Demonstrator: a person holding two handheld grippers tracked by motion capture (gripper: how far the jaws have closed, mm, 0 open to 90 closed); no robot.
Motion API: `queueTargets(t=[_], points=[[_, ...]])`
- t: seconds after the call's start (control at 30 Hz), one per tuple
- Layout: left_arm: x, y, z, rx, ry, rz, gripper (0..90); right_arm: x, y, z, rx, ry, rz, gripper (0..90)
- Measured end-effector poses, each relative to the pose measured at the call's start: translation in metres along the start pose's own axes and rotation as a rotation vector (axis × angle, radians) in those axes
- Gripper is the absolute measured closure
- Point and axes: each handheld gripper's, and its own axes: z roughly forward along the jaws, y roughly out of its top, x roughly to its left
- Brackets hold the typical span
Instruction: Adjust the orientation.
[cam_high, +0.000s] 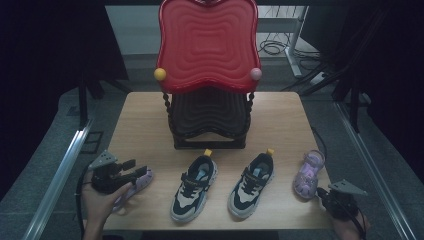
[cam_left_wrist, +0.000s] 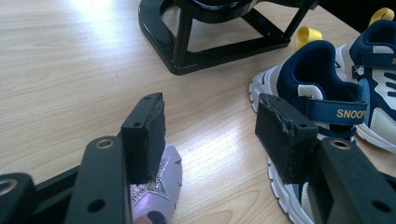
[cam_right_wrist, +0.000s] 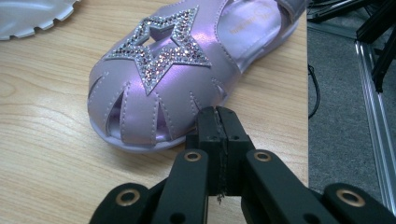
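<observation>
Nearest the camera, left hand-held gripper (cam_high: 134, 170): jaws spread wide, empty, over the toe of one lilac sandal (cam_high: 140, 180) at the bench's (cam_high: 145, 112) front-left corner. Right hand-held gripper (cam_high: 324, 194): jaws pressed together, holding nothing, at the front-right corner, tips just beside the toe of the second lilac sandal (cam_right_wrist: 159, 84).

Red-and-black rack (cam_high: 207, 75): tall, at the back centre.
Pair of navy sneakers (cam_high: 194, 187): front centre, between the sandals.

Handling, judged: sandals light, upper soft and glossy, possibly slippery; sole rim or heel strap offers the firmer hold. Room: open bench left of the rack; both sandals lie close to bench edges, so little margin outward.
</observation>
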Motion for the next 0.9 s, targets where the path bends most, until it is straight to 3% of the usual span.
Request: queueTargets(t=[0.9], points=[[-0.002,0.000,0.001,-0.007,0.010,0.014,43.0,0.029,0.014,0.006,0.001,0.075,-0.068,89.8]])
